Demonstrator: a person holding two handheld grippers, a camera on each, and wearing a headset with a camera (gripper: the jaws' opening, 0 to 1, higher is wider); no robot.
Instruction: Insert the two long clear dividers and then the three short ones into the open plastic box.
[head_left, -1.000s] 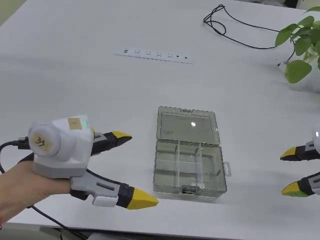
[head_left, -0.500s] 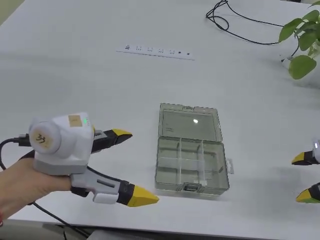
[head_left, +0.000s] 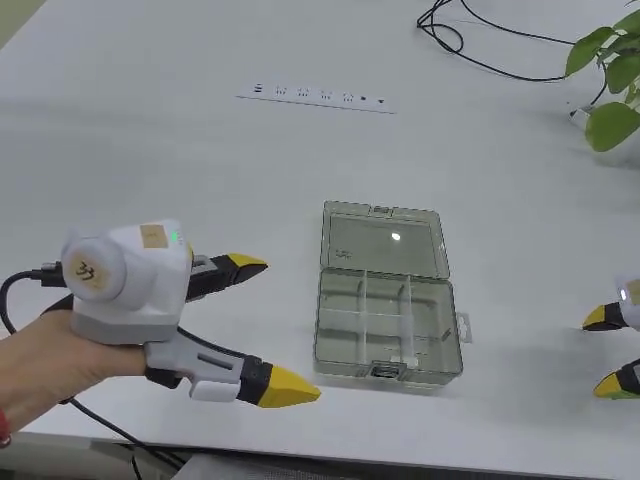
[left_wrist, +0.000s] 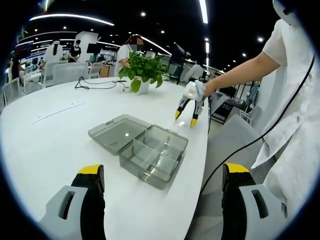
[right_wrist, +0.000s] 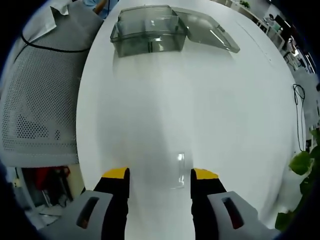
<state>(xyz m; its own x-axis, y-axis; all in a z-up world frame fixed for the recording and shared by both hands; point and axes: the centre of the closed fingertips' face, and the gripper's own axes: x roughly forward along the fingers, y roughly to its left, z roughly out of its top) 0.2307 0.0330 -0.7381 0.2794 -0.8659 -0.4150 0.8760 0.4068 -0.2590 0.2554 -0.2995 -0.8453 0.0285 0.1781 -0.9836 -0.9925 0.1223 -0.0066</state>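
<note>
Clear divider (right_wrist: 179, 171) lies on the table (right_wrist: 150, 100) between right gripper's (right_wrist: 160, 173) parted jaws.

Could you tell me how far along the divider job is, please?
Some clear dividers already stand inside the open box; the count is unclear. Both grippers are open: the right gripper over one clear piece lying on the table, the left gripper empty. That piece is left to insert.

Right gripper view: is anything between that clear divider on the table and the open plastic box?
Nothing visible does: bare table runs from the clear divider to the plastic box.
</note>
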